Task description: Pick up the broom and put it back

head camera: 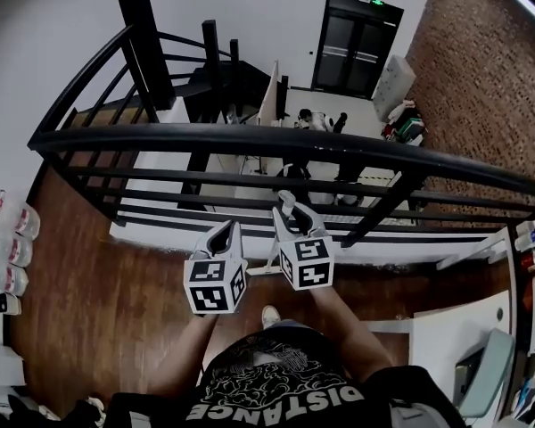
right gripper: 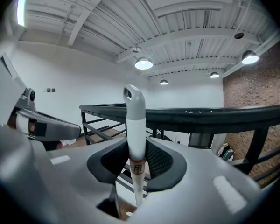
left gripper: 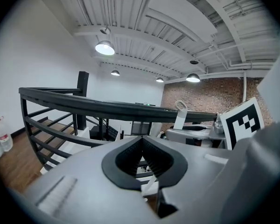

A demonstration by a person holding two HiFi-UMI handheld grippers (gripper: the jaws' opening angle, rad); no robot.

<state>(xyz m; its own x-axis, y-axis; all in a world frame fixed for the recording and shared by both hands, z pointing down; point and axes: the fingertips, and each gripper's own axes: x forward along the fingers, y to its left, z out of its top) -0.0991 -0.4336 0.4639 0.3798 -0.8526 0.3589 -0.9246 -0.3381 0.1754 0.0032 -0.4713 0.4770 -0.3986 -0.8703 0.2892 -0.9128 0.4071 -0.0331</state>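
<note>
**A:** Where is the broom (right gripper: 135,122) right now?

**B:** On the near side of the railing (head camera: 250,138), close up to it. Its stick stands upright in the right gripper (right gripper: 136,148), whose jaws are clamped on it a little below the grey cap (right gripper: 132,94) with the hanging hole. From that gripper's own camera, the cap pokes up past the top rail.

**A:** Why hold it so near the top?

**B:** My guess is that a high grip lets the long stick hang straight down. That would keep the brush end off the floor (head camera: 89,266) while it is carried. It also leaves the cap free if the broom is meant to go on a hook. I can't see the brush end in any view, so I can't say how it hangs.

**A:** And the left gripper (left gripper: 141,140)?

**B:** Its jaws are together with nothing between them. It sits just beside the right one, on the same side of the railing. A light stick needs only one clamp, I'd say, so this one looks spare and could steady the stick later.

**A:** How far along is the job?

**B:** The pick-up looks done, and the putting back is left. No view shows where the broom belongs. The thing to watch is the stick knocking the railing's bars.
</note>
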